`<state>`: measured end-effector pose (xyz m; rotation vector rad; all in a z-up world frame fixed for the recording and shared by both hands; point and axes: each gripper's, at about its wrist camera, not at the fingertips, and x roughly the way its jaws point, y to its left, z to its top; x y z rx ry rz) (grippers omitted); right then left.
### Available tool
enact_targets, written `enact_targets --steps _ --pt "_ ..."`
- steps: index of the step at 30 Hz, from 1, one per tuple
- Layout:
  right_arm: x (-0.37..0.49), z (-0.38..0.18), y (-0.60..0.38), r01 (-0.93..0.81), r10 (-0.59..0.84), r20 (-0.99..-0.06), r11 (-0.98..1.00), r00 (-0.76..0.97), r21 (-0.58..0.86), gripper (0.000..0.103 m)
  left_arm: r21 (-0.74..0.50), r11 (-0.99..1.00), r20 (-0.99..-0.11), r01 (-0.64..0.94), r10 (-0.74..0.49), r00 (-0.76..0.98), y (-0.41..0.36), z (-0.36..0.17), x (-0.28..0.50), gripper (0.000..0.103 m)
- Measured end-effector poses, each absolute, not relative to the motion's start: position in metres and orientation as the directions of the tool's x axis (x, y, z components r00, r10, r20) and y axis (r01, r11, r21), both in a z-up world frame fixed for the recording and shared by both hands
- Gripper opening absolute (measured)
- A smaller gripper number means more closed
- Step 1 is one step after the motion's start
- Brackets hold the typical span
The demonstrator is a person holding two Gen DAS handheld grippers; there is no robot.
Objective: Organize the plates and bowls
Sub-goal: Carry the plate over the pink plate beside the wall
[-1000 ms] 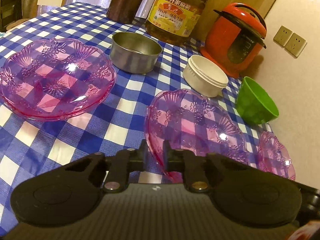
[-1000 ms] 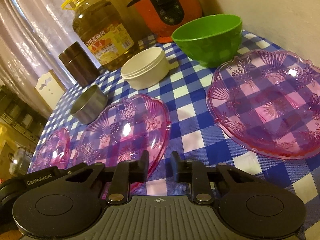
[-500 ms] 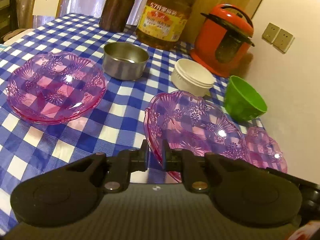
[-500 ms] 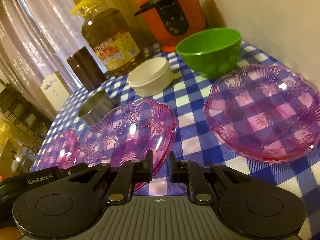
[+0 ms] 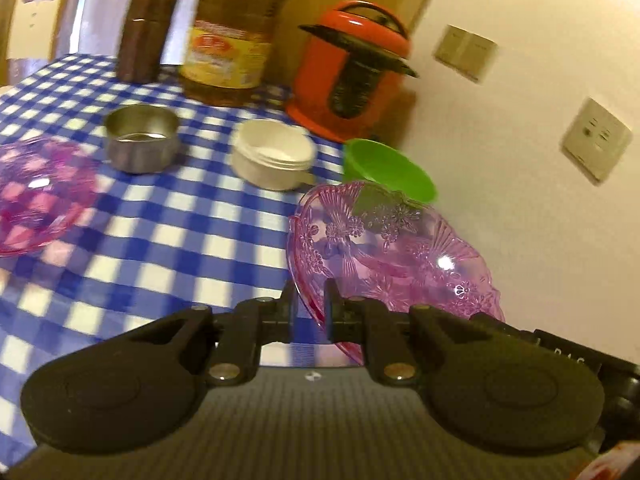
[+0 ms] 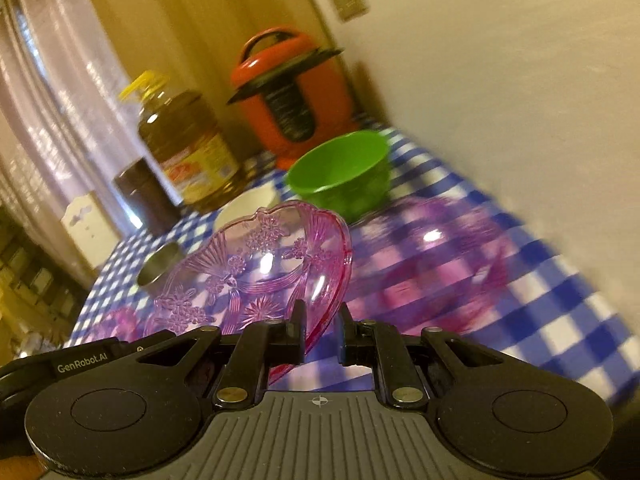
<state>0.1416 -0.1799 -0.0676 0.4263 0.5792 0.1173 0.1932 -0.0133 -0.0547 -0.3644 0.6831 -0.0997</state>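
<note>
Your left tool (image 5: pixel 308 307) is black; the plate (image 5: pixel 384 248) in it is clear pink with pressed flowers and fans. Beyond it lie a green bowl (image 5: pixel 390 170), a cream bowl (image 5: pixel 274 154), a grey steel bowl (image 5: pixel 141 138) and the blue-and-white checked bench (image 5: pixel 180 232).

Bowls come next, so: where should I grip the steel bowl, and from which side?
Grip the steel bowl by its wall at the near rim, from above, one finger inside and one outside. It stands upright and open with thin, straight sides, and looks too wide to span. Behind it stand the oil bottle and brown canister, so the near side is probably freer.
</note>
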Motion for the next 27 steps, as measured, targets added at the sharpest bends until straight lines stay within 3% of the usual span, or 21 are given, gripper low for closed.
enact_targets --steps 12,27 --pt "0.148 -0.078 -0.26 0.182 0.082 -0.514 0.879 0.854 0.442 0.014 -0.319 0.943 -0.617 0.09 -0.279 0.736 -0.093 -0.06 0.235 0.012" --pt "0.179 -0.105 -0.267 0.238 0.008 -0.58 0.907 0.815 0.346 0.014 -0.254 0.965 -0.69 0.068 -0.23 0.686 -0.112 -0.088 0.261 0.013"
